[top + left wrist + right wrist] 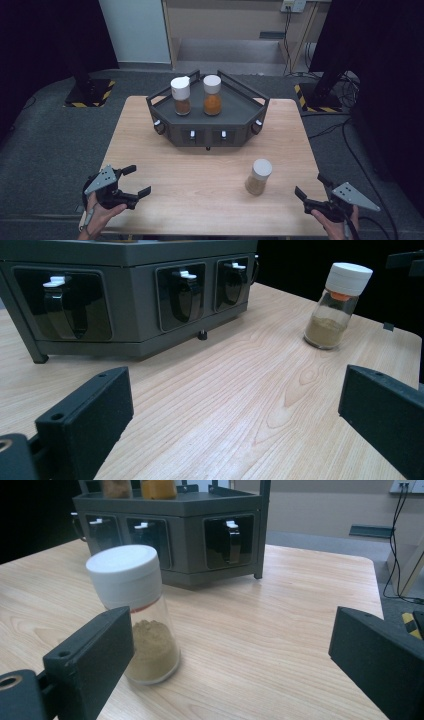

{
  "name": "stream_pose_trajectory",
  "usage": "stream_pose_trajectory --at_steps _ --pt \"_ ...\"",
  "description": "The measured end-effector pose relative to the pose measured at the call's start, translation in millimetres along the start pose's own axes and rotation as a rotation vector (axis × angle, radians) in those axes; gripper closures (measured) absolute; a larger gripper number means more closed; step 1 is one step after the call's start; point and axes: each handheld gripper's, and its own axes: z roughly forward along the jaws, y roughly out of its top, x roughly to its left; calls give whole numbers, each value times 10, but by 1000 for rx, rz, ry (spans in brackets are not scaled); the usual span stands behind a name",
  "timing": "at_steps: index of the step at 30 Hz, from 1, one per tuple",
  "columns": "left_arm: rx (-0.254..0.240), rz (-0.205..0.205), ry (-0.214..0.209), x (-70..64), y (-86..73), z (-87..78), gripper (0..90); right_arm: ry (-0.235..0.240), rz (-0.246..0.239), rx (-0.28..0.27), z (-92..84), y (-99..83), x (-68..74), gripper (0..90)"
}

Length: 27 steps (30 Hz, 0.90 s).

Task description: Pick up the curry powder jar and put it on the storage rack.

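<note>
A dark grey spice rack [207, 131] stands at the table's far middle, with two white-capped jars on top: one of brown spice [181, 95] and one of orange spice [212, 95]. A third jar of tan powder [258, 176] stands alone on the wood at front right, upright; it also shows as the tan jar [338, 305] and the tan jar [135, 614]. My left gripper [136, 181] is open at the front left corner, with nothing between its fingers. My right gripper [312, 189] is open at the front right, just right of the tan jar and apart from it.
The rack's front [130, 300] carries several small drawers with white-tipped handles. The wooden table [200, 200] has bare wood between rack and grippers. Beyond it lie grey floor, black stands [90, 92] with hazard tape, and cables [345, 135] at the right.
</note>
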Motion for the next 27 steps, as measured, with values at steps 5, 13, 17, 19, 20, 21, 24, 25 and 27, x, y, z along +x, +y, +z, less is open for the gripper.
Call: stream_pose_trajectory --at_steps 5,13,17,19,20,21,24,25,27 --pt "0 1 -1 3 0 1 2 -8 6 -6 -3 -62 2 47" --pt "1 4 4 -2 -2 -9 3 -9 0 -11 -6 -121 -44 47" --pt "2 4 2 0 0 -4 2 -2 -5 -14 -9 -148 -77 48" --pt "2 3 1 2 2 1 2 -5 -16 -10 -8 -154 -80 47" --pt "1 4 1 2 3 2 2 -4 -19 -9 -8 -158 -87 48" --pt "1 5 0 2 4 1 2 -2 -22 -9 -6 -162 -99 48" --pt "2 8 0 5 2 -6 3 6 -21 -13 -1 -177 -135 48" --pt "1 7 1 6 0 -9 2 13 -23 -12 5 -178 -154 48" --pt "1 7 3 7 -1 -12 2 24 -21 -11 24 -185 -181 48"
